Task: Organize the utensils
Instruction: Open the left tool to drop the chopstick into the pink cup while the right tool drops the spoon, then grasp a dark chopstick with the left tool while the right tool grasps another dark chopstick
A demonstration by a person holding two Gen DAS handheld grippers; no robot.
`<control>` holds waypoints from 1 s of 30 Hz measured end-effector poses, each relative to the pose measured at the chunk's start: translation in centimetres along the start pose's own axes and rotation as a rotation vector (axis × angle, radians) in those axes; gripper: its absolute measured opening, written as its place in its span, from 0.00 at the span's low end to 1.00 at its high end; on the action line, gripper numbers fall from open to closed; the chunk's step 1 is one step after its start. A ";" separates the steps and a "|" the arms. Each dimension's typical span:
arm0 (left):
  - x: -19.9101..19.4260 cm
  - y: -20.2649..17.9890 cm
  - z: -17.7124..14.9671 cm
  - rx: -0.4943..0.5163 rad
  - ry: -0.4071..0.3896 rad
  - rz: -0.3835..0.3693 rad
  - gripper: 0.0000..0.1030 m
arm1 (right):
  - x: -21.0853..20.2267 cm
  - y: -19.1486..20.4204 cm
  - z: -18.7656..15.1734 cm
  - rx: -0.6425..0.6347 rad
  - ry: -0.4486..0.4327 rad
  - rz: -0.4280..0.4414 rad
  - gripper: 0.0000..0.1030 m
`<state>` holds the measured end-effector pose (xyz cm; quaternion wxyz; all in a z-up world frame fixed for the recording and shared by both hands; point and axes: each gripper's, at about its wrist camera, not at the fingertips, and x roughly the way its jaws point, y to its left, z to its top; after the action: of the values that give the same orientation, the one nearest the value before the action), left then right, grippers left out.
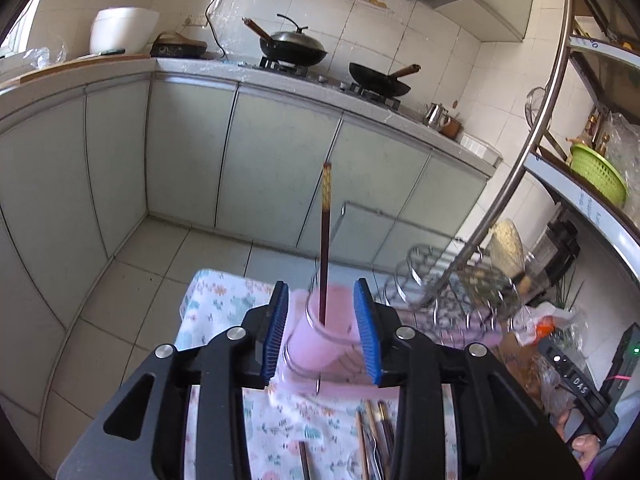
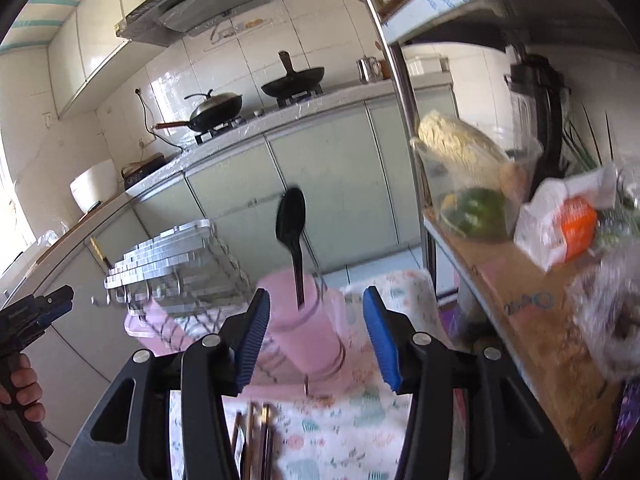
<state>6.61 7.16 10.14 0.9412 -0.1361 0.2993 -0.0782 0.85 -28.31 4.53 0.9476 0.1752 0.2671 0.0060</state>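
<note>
Now both my claws hang spread apart over the pink cup (image 1: 320,344).

My left claw (image 1: 321,330) flanks the cup, chopstick (image 1: 325,240) upright inside; my right claw (image 2: 316,340) faces the black spoon (image 2: 292,236); spare chopsticks (image 1: 374,440) lie on the cloth (image 1: 224,304).

Bright daylight, seemingly window-lit from left; fisheye-bent edges, motion blur right.

Only clear text: "D4S", handwritten on the black device (image 1: 576,380) right of the pink utensil holder (image 1: 320,340). Blue print on the cardboard box (image 2: 532,304) right of that holder shows digits, approx. "25", rest too blurred. Shelf-edge writing unreadable.
</note>
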 end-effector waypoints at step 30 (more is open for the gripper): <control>7.0 1.8 -14.8 0.000 0.501 0.035 0.30 | 5.4 -0.6 -12.0 0.047 0.464 0.108 0.22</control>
<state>3.76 4.16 -5.78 0.8388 -0.1073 0.5256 -0.0933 -0.63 -24.32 -7.95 0.8549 0.2051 0.4679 0.0904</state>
